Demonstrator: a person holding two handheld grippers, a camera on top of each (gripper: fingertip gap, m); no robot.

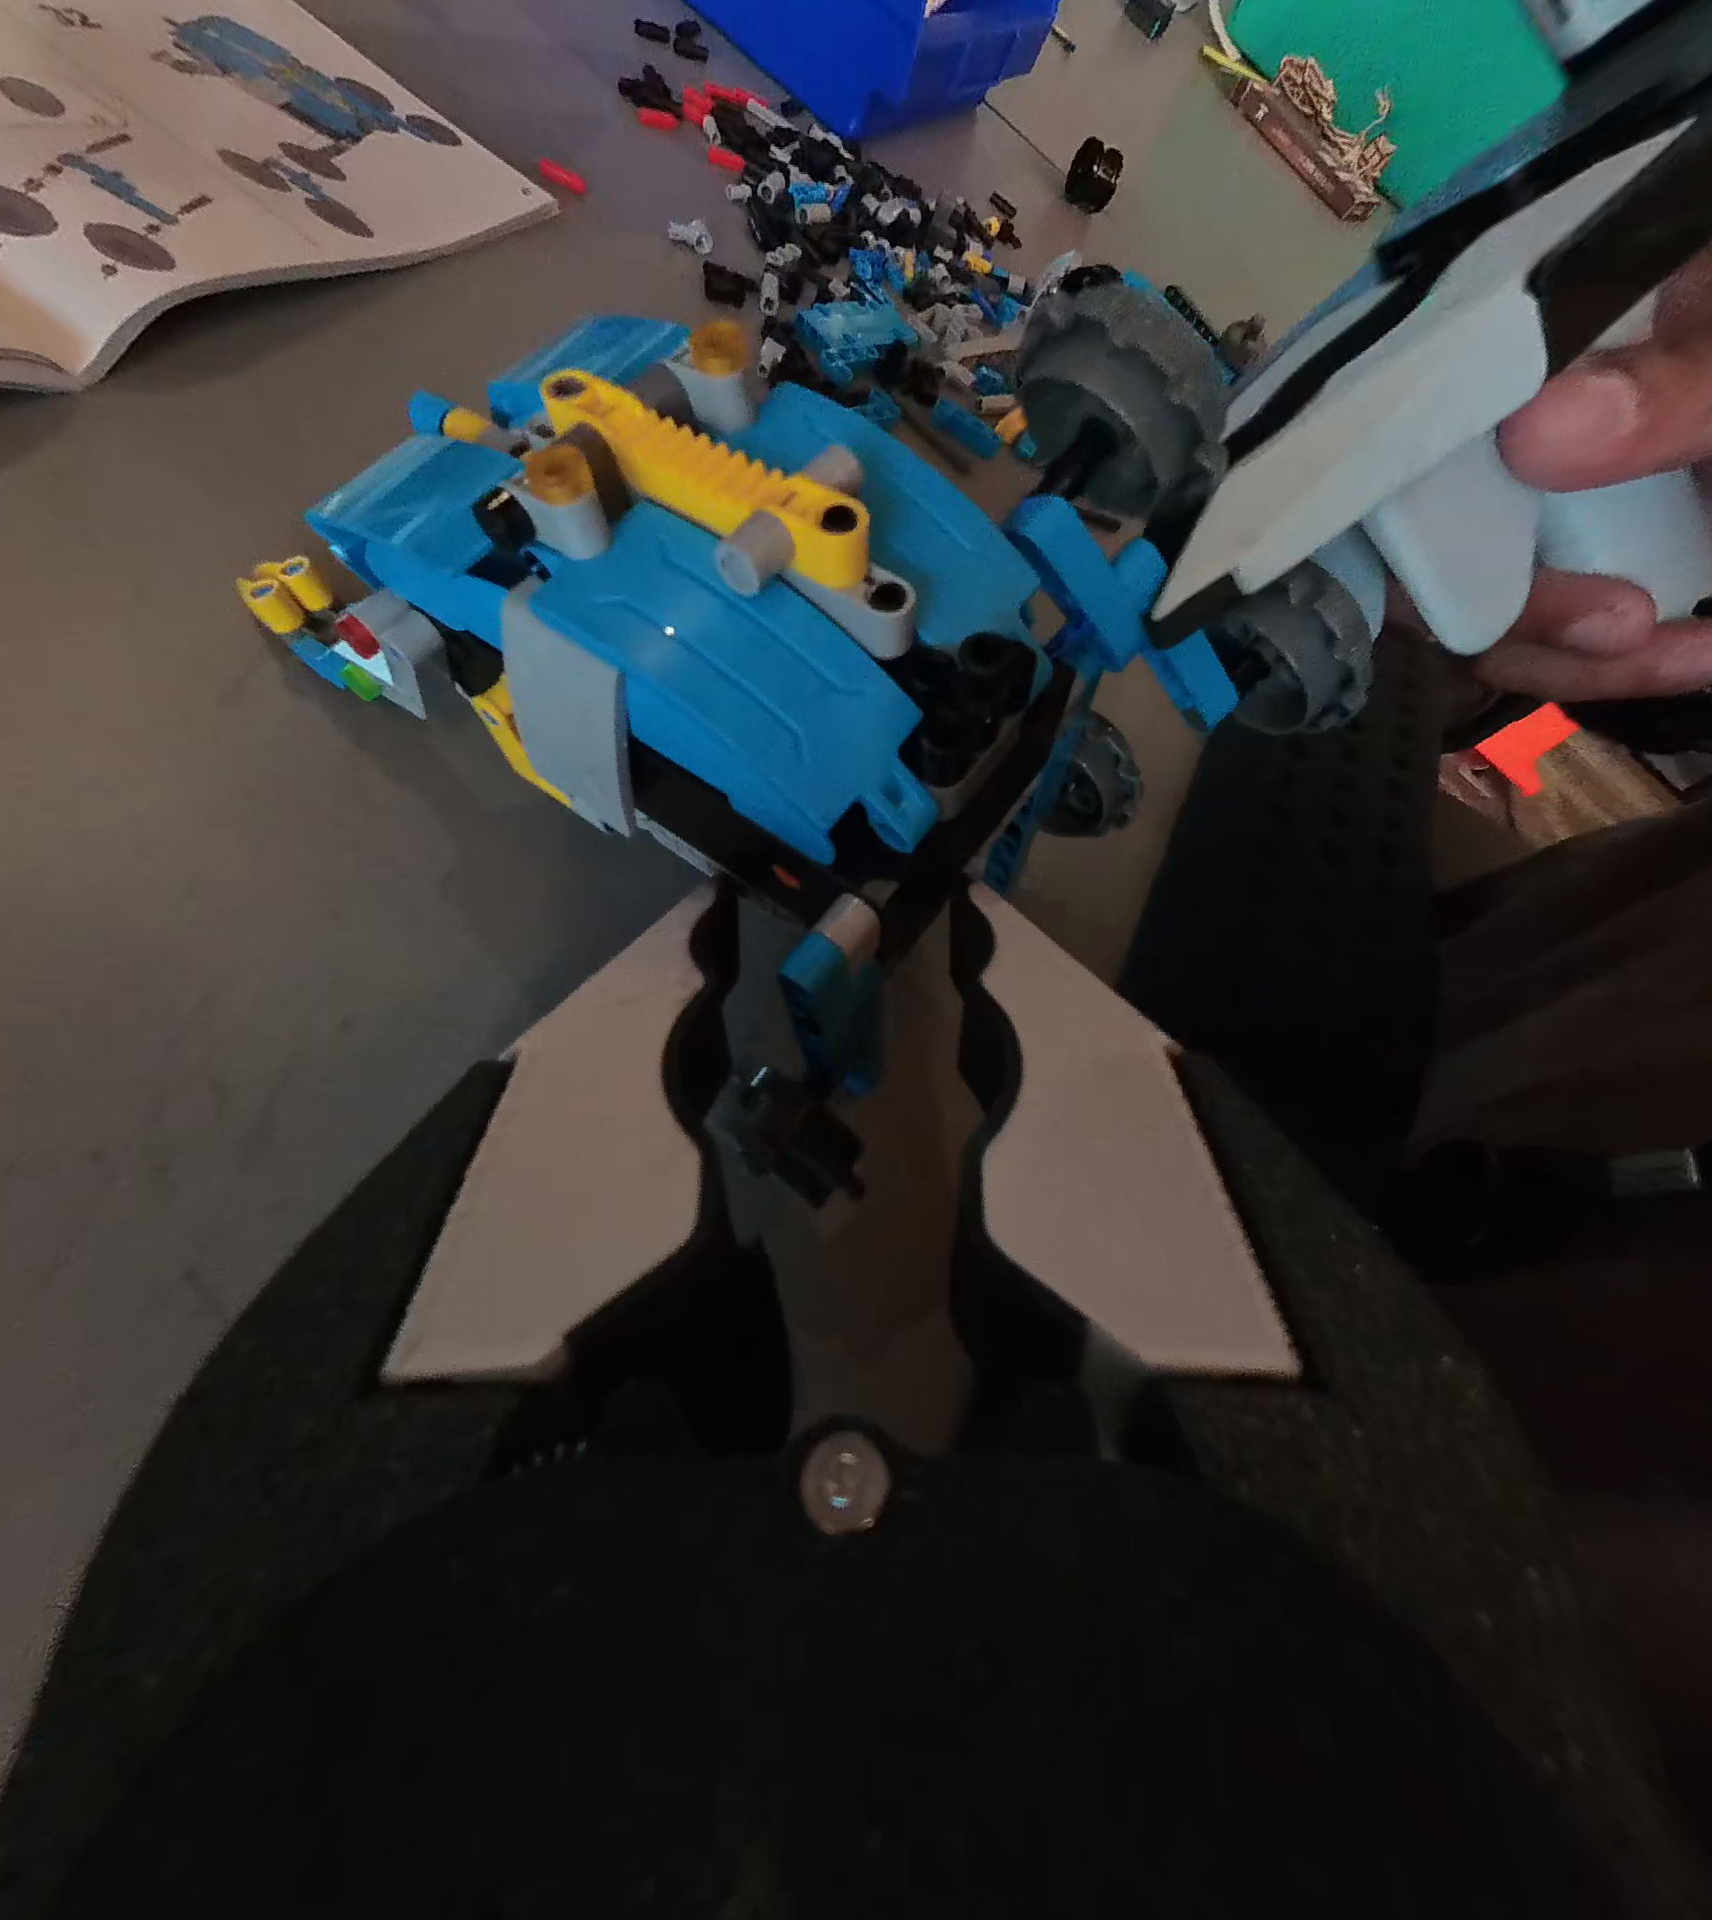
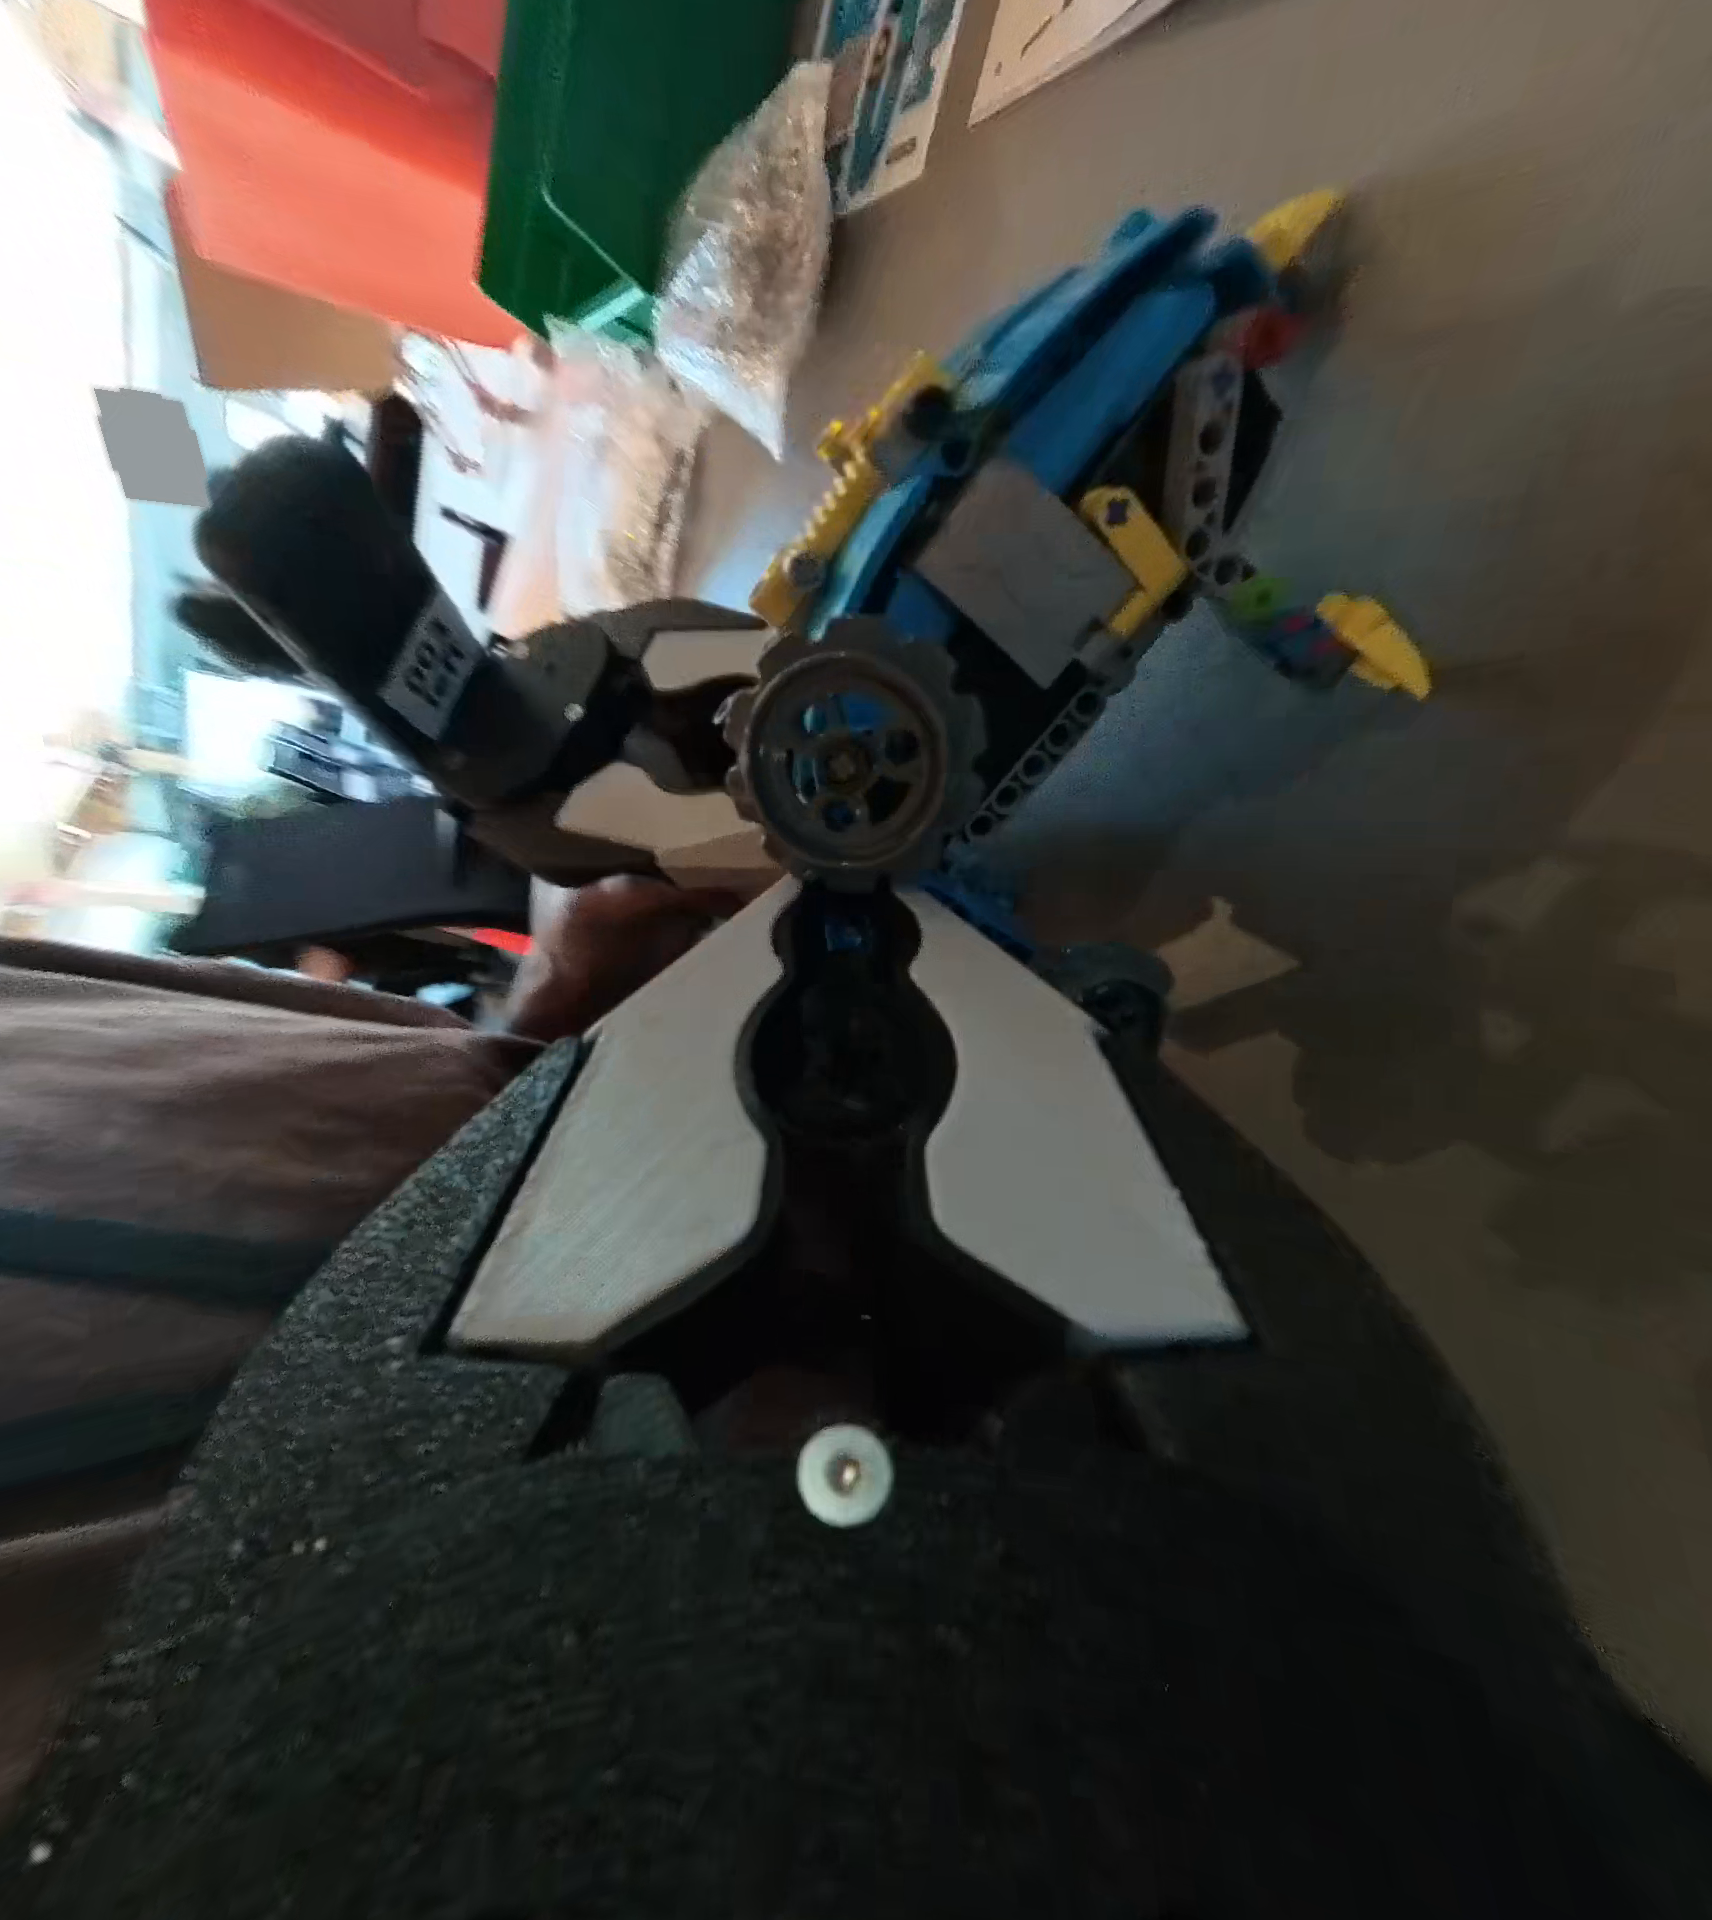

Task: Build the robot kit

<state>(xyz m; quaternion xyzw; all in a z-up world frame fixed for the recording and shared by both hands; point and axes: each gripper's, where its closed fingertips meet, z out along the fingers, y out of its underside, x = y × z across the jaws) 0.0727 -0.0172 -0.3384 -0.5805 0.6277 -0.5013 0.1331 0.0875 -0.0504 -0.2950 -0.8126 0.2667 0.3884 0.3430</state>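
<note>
A blue, yellow and grey brick-built toy car (image 1: 727, 644) is held tilted above the grey table (image 1: 156, 935). My left gripper (image 1: 841, 925) is shut on a black and blue beam at the car's near end. My right gripper (image 1: 1184, 613), held by a hand (image 1: 1662, 416), comes in from the upper right and meets the car between its two grey wheels (image 1: 1122, 416). In the right wrist view the right gripper (image 2: 852, 909) is closed on a dark part just below a grey wheel (image 2: 852, 769). The left gripper (image 2: 717, 727) shows behind that wheel.
An open instruction booklet (image 1: 156, 187) lies at the far left. A pile of small loose parts (image 1: 831, 239), a blue bin (image 1: 883, 52), a green bin (image 1: 1403, 83) and a loose black tyre (image 1: 1093, 171) lie beyond the car. A red bin (image 2: 312, 156) and a plastic bag (image 2: 758, 260) are also there. Across from one pair of fingers to the other is roughly 6 cm.
</note>
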